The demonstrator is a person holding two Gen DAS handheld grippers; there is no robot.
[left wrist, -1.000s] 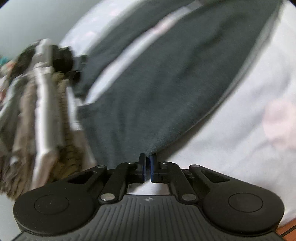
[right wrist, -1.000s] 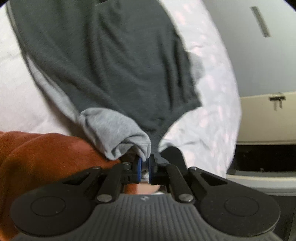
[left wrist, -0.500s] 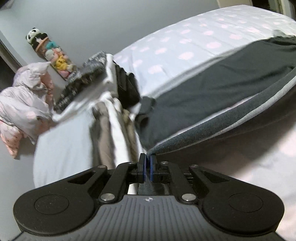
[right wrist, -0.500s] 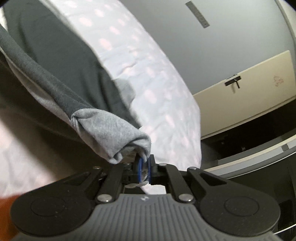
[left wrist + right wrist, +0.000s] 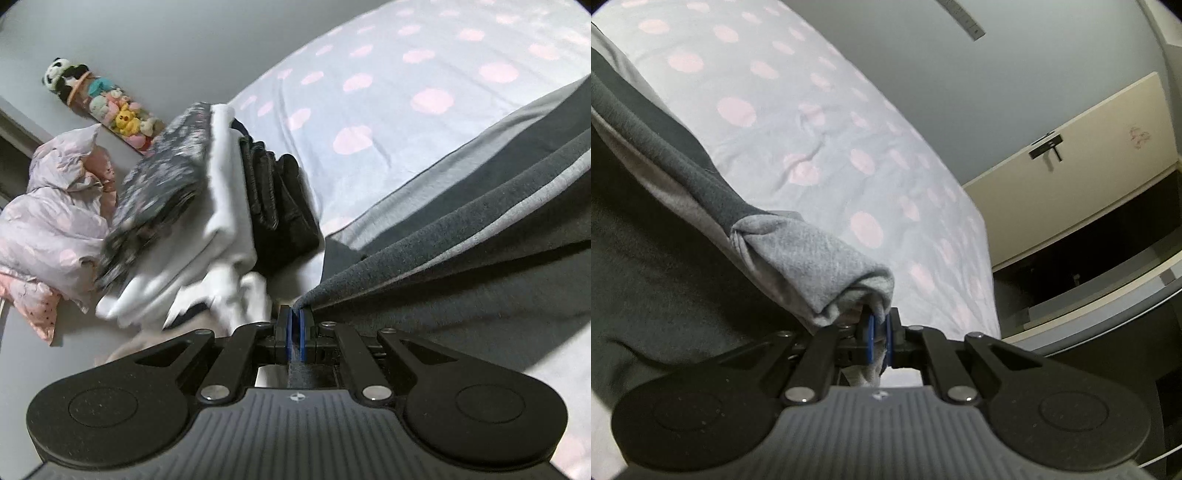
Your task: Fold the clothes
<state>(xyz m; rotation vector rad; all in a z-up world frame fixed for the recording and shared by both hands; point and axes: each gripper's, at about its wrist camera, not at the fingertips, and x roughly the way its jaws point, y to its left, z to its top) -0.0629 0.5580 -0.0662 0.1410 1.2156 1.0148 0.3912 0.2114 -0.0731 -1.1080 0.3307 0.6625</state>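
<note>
Pale blue bedding dotted with pink [image 5: 388, 96] covered the bed that carried everything, and a grey wall rose behind it. My left tongs [image 5: 294, 325] were closed on a corner of the dark grey knit garment with a light grey band [image 5: 480, 258], blue pads pressed together with the cloth pinched between them. From that corner the garment stretched away along the bed toward the right of the left wrist view, folded over on itself so its pale band ran along the edge. My right tongs [image 5: 880, 332] were clamped on the garment's light grey cuffed end [image 5: 812, 258], which bunched over the fingertips, near the bed's far edge. Just beside the left tongs stood a stack of folded clothes [image 5: 221, 206]: a dark speckled piece on top, white cloth below, black fabric against its side. Further off lay a rumpled pink-and-lilac quilt [image 5: 55, 221], and a row of small plush toys [image 5: 107, 107] lined the wall. Beyond the bed's edge on the right stood a cream cabinet door [image 5: 1089, 147].
</note>
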